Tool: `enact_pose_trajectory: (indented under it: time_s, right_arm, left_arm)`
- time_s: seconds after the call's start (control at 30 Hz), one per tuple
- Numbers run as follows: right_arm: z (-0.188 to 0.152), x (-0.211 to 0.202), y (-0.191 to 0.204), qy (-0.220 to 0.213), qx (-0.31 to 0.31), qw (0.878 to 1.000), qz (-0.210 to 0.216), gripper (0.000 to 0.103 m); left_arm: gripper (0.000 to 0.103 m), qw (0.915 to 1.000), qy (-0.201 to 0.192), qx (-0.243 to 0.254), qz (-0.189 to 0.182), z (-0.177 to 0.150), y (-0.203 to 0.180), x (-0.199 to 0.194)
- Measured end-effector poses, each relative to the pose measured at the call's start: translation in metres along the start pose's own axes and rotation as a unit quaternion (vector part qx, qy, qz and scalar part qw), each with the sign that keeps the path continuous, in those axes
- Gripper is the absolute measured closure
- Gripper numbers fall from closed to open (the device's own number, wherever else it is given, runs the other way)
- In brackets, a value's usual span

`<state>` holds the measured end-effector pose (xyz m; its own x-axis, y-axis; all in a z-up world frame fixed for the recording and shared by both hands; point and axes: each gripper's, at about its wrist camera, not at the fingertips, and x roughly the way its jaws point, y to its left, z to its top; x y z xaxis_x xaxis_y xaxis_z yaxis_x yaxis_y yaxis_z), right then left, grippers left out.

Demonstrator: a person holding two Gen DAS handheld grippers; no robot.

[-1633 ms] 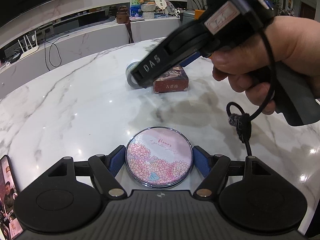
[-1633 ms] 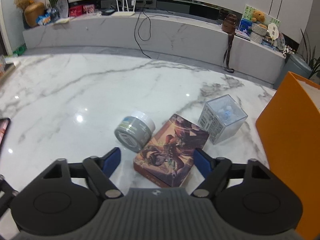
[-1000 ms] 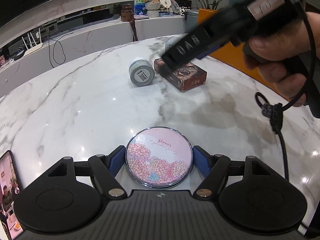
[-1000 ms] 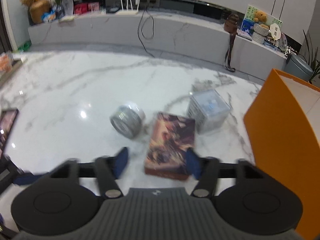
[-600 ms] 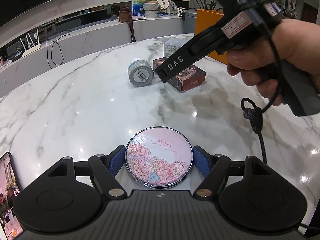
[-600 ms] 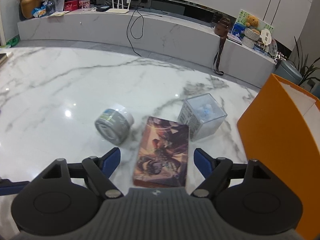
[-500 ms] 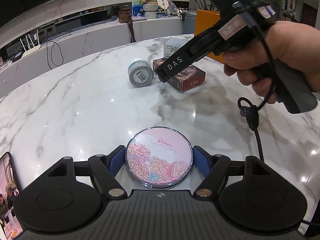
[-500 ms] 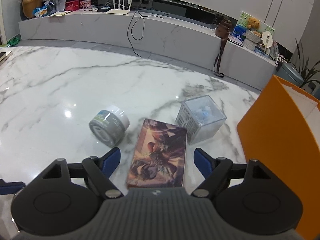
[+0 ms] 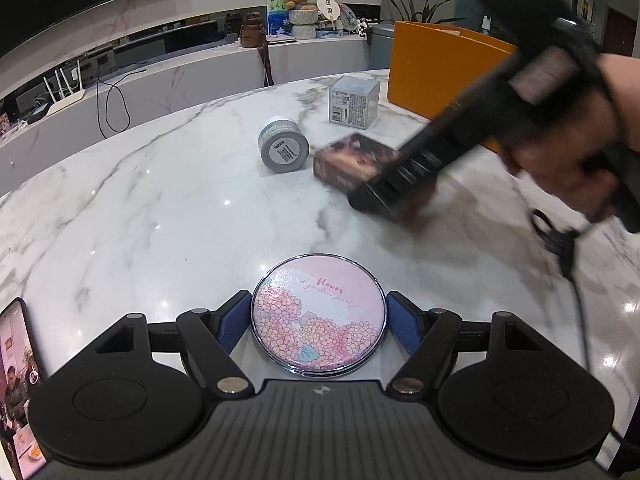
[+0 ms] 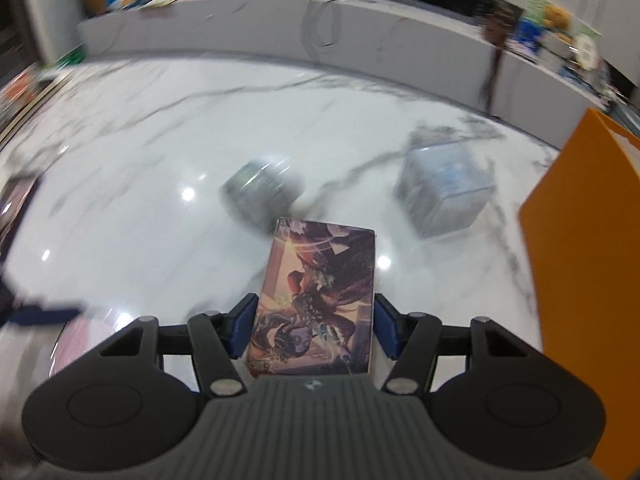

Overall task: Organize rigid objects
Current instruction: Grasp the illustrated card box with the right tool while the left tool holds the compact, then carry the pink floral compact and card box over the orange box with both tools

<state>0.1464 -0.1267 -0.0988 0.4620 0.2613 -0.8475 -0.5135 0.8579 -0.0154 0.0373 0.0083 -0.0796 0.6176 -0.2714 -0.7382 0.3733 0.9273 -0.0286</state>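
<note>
The right claw (image 10: 316,328) has dropped onto the illustrated card box (image 10: 318,296) and its jaws have just been closing: the blue pads (image 10: 244,330) that stood well clear of the box's long sides half a second ago now press against both of them, so the box is clamped. From the left wrist view, the box (image 9: 352,160) sits on the marble counter (image 9: 160,208) with the dark claw over its near end and the person's right hand (image 9: 568,160) behind it, lower than it was a moment ago. The grey jar (image 9: 283,146) on its side lies just beside the box, and the clear cube box (image 9: 354,102) and the orange bin (image 9: 436,68) stand farther back, all where they were.

The left claw (image 9: 319,326) has not shifted. The round pink flower compact (image 9: 319,318) lies between its blue pads (image 9: 230,326), which touch its rim on both sides as before. A phone (image 9: 16,380) lies at the counter's left edge.
</note>
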Motion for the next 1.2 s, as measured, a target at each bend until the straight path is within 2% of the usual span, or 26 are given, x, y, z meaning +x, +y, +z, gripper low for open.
enact_pose_trajectory:
  time_s: [0.17, 0.63, 0.73, 1.0, 1.2]
  right_arm:
    - [-0.015, -0.012, 0.013, 0.008, -0.032, 0.999, 0.022, 0.043]
    - [-0.009, -0.004, 0.011, -0.013, -0.016, 1.000, 0.024, 0.040]
    - [-0.010, -0.003, 0.012, -0.016, -0.016, 0.999, 0.025, 0.044]
    - [-0.008, -0.005, 0.011, -0.005, -0.008, 0.999, 0.036, 0.045]
    - [-0.007, -0.017, 0.007, -0.018, -0.002, 0.999, 0.030, 0.045]
  left_arm:
    - [0.017, 1.0000, 0.002, -0.003, 0.006, 0.001, -0.003, 0.001]
    - [0.013, 0.9999, -0.012, 0.001, 0.005, -0.003, -0.007, 0.001]
    - [0.019, 0.9999, -0.015, 0.000, 0.001, -0.002, -0.007, 0.001]
    - [0.020, 0.9999, -0.004, -0.008, -0.005, 0.003, -0.014, -0.001]
    - [0.020, 0.9999, -0.014, -0.008, 0.001, 0.009, -0.017, -0.007]
